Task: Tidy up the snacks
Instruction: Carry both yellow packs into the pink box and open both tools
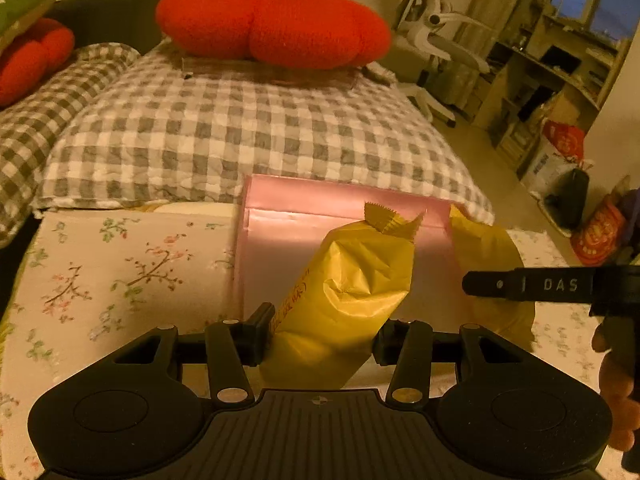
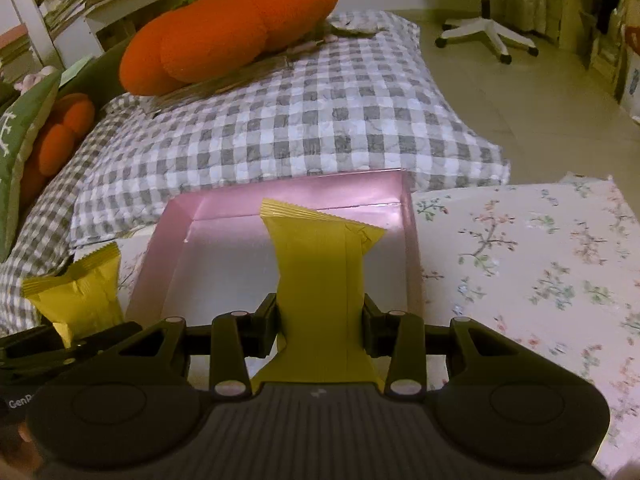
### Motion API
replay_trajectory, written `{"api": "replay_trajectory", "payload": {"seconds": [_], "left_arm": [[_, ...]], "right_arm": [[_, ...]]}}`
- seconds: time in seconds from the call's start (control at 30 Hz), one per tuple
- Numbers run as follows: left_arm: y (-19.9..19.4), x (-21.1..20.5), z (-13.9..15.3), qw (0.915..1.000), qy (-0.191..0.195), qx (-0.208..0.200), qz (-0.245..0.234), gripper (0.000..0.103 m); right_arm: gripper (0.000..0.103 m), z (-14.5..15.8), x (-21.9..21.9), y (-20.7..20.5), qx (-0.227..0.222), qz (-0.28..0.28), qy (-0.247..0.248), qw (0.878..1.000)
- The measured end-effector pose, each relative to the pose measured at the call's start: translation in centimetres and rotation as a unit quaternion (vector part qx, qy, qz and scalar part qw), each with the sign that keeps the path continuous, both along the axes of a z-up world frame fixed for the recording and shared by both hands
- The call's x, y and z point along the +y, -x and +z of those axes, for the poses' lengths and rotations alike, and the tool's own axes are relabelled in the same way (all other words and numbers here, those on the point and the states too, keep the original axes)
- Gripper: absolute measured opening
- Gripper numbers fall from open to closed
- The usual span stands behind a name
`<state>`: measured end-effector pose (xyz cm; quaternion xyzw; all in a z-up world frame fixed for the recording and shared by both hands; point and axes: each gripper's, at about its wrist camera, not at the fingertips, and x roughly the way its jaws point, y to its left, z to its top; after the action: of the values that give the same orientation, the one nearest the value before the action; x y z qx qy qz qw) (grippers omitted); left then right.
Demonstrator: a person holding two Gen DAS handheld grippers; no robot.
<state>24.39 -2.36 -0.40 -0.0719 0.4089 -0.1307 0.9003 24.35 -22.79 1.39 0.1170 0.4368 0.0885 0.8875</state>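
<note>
The left claw [image 1: 322, 334] is closed on a crumpled yellow snack packet [image 1: 352, 280], held above the near edge of the pink box [image 1: 344, 204]. The right claw [image 2: 320, 330] pinches a second yellow snack packet [image 2: 320, 260] over the same box, which sits on the floral-cloth bench [image 2: 540, 248] before a gingham quilt [image 2: 300, 112].

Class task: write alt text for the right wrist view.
The right gripper pinches a yellow snack packet upright over an open pink box on a floral cloth. Behind lies a checked quilt with an orange plush cushion.
</note>
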Motion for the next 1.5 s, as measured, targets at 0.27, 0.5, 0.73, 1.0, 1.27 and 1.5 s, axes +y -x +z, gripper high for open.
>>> {"api": "replay_trajectory", "payload": {"seconds": [0.27, 0.5, 0.73, 1.0, 1.27, 1.5], "left_arm": [[-2.6, -0.7, -2.0, 0.9998, -0.006, -0.002, 0.017, 0.045], [-2.2, -1.0, -2.5, 0.9989, -0.039, -0.007, 0.023, 0.047], [-1.5, -0.8, 0.0, 0.9975, -0.060, -0.027, 0.026, 0.077], [0.9, 0.8, 3.2, 0.9972, -0.050, -0.033, 0.044, 0.077], [4.7, 1.8, 5.4, 0.9981, -0.030, -0.011, 0.052, 0.077], [10.5, 1.5, 6.4, 0.9992, -0.034, -0.004, 0.022, 0.084]], "right_arm": [[0.038, -2.3, 0.1, -1.3, 0.002, -0.009, 0.008, 1.000], [0.040, -2.8, 0.9, -0.9, -0.006, -0.004, 0.048, 0.999], [0.075, 0.8, 0.1, 0.9, -0.045, -0.019, 0.036, 0.998], [0.079, 3.3, -0.5, 2.8, -0.029, -0.019, 0.027, 0.999], [0.088, 5.9, -0.2, 5.9, -0.006, -0.002, 0.035, 0.999], [0.093, 6.1, 0.4, 10.6, 0.030, 0.008, 0.015, 0.999]]}}
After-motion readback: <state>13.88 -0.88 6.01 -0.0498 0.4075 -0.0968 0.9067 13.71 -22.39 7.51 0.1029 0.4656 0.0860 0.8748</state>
